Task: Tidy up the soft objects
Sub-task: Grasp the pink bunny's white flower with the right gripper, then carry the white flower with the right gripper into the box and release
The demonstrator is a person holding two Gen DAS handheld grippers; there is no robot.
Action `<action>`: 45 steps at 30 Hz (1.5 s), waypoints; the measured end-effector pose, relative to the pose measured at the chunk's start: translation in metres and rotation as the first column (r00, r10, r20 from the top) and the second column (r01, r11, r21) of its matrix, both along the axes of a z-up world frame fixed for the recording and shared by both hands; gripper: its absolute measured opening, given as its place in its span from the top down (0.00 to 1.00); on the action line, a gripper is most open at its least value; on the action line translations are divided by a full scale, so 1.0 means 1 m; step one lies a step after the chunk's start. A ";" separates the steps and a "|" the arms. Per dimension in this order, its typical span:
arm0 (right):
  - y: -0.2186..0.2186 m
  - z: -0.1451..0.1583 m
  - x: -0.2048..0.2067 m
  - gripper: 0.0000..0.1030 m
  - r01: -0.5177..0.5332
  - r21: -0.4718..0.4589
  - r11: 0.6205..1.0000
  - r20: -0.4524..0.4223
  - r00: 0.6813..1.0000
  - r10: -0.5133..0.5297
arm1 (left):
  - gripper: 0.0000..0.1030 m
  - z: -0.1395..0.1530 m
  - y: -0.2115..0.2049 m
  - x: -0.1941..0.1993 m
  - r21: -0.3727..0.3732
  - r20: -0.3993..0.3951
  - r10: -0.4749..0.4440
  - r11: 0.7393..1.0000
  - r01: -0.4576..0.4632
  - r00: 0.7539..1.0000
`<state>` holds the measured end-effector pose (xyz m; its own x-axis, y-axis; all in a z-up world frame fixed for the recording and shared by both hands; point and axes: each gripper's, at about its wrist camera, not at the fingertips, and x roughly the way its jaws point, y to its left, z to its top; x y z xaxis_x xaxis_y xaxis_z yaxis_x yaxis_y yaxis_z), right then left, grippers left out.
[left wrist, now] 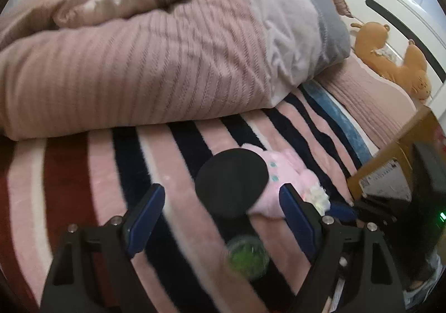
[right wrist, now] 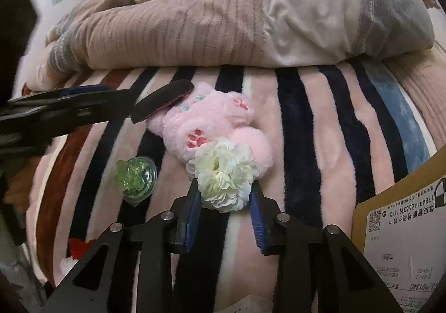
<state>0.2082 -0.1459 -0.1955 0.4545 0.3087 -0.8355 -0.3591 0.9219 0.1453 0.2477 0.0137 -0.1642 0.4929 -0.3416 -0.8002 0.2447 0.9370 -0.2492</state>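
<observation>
right gripper [right wrist: 225, 195] pinched a white fabric flower [right wrist: 223, 173] on the striped blanket [right wrist: 306, 129]; left gripper [left wrist: 223, 207] gaped wide over a pink plush [left wrist: 281, 173].

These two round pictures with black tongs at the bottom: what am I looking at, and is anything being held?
No robot here: a person holds a two-finger tool in each hand, each with a wide-angle camera looking along its fingers. One picture comes from the left gripper, which is open with nothing between its fingers. The other comes from the right gripper, whose fingers sit either side of a white fabric flower, closing on it. On the striped blanket lie a pink plush toy, a black disc and a clear capsule with a green figure. A folded quilt lies behind, a cardboard box to the right.
</observation>
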 end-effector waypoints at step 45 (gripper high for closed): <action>-0.011 0.041 -0.042 0.81 -0.021 0.052 0.998 0.057 0.998 0.018 | 0.18 -0.028 0.013 0.023 -0.014 -0.085 0.055 0.998 -0.056 0.995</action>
<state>0.1658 -0.1567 -0.1543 0.4940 0.3609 -0.7911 -0.3859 0.9063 0.1725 0.2707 0.0266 -0.1918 0.4422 -0.3292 -0.8343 0.1701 0.9441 -0.2823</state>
